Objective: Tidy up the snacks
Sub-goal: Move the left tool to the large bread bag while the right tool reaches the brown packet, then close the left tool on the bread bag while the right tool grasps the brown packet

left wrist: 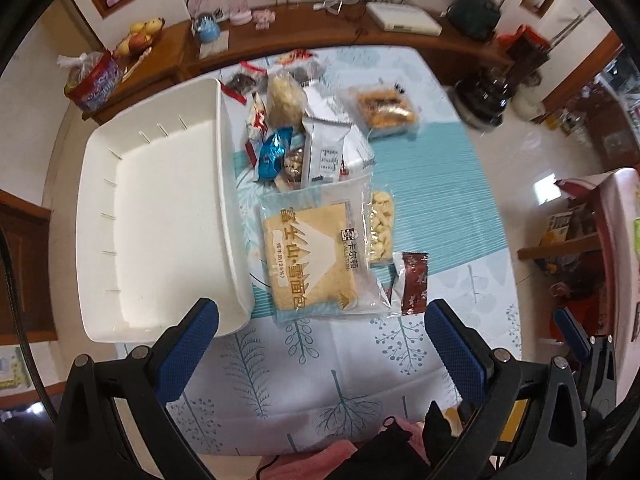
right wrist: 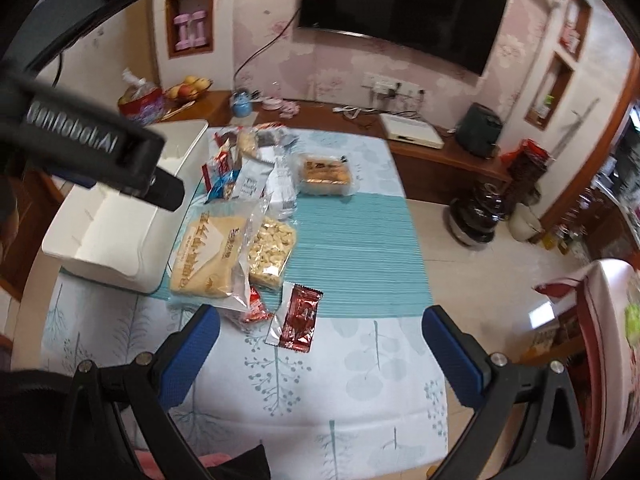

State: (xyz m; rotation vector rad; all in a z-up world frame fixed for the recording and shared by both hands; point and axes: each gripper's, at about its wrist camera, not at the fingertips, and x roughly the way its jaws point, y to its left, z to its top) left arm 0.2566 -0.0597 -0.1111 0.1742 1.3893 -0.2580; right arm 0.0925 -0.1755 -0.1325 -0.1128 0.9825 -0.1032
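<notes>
Both grippers hang over the near end of the table, and both are wide open with nothing between the blue pads. Left gripper point(left wrist: 322, 344) sits right in front of the big bread packet point(left wrist: 310, 256), which lies dead ahead of it, just beyond the fingertips, its long side running away from the gripper and its left edge tucked against the white bin point(left wrist: 156, 216). That bin is off to the left gripper's left, standing empty, with not one snack in it yet.

Right gripper point(right wrist: 320, 350) hovers further out toward the open side of the table. Its nearest target is the dark red sachet point(right wrist: 298, 318), lying ahead and slightly left of centre, long axis pointing roughly away from the fingers. Beside the bread, a clear bag of pale nuts point(right wrist: 270, 254) lies partly under the packet's edge.

My read: the left one is better placed for the bread and for the bin, while the sachet belongs to the right.

Further back, the heap thickens: a blue wrapper point(left wrist: 274, 152), a white pouch point(left wrist: 326, 152), a tray of pastries point(left wrist: 386, 110), all loosely piled and overlapping.

Underfoot is a pale tablecloth point(right wrist: 320, 392) printed with leaves, with a teal striped band across the middle. Behind it runs a wooden sideboard point(right wrist: 436, 164), with a television point(right wrist: 400, 12) on the floral wall and a fruit bowl point(right wrist: 188, 88) at the left.
</notes>
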